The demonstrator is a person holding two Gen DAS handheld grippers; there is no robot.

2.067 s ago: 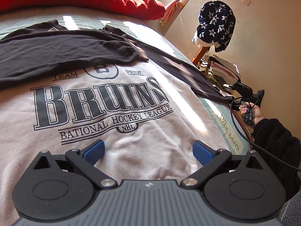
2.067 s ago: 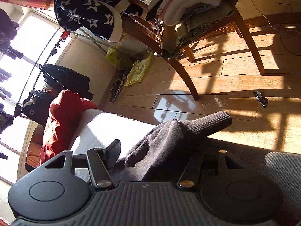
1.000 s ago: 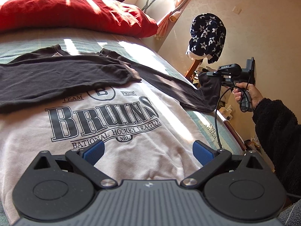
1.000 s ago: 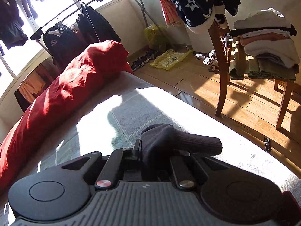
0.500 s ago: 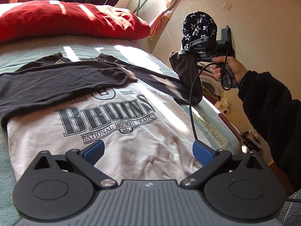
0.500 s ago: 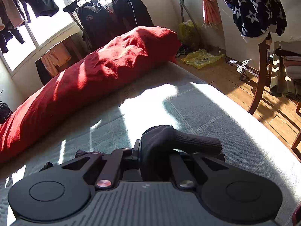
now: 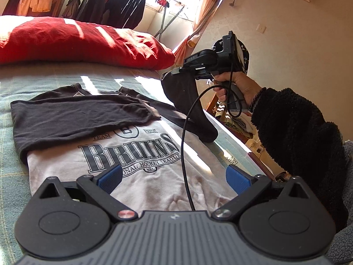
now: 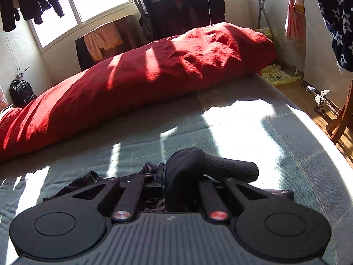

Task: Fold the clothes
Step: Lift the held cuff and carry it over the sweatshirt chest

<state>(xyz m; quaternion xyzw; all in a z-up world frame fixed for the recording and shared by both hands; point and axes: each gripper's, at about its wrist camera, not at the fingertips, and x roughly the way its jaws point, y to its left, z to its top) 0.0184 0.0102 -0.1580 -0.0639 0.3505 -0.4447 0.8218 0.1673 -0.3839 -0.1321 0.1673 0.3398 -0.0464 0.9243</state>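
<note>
A grey Bruins shirt with black sleeves [image 7: 136, 167] lies flat on the bed, front up. One black sleeve [image 7: 72, 117] is folded across its chest. My left gripper [image 7: 174, 175] hovers open above the shirt's lower part, holding nothing. My right gripper [image 7: 174, 71] is shut on the cuff of the other black sleeve [image 7: 189, 106] and holds it up above the bed's right side. In the right wrist view the ribbed cuff [image 8: 220, 165] sticks out between the shut fingers of the right gripper [image 8: 174, 174].
A long red pillow [image 8: 136, 72] lies across the far end of the bed [image 8: 242, 121]. Dark clothes hang on a rack [image 8: 176, 2] by the window. A wooden chair [image 8: 344, 114] with a star-patterned garment [image 8: 335, 22] stands right of the bed.
My right gripper closed on the sleeve cuff beside the bed, then lifted it and swung it in over the bed towards the shirt. The left gripper drew back slightly, still open.
</note>
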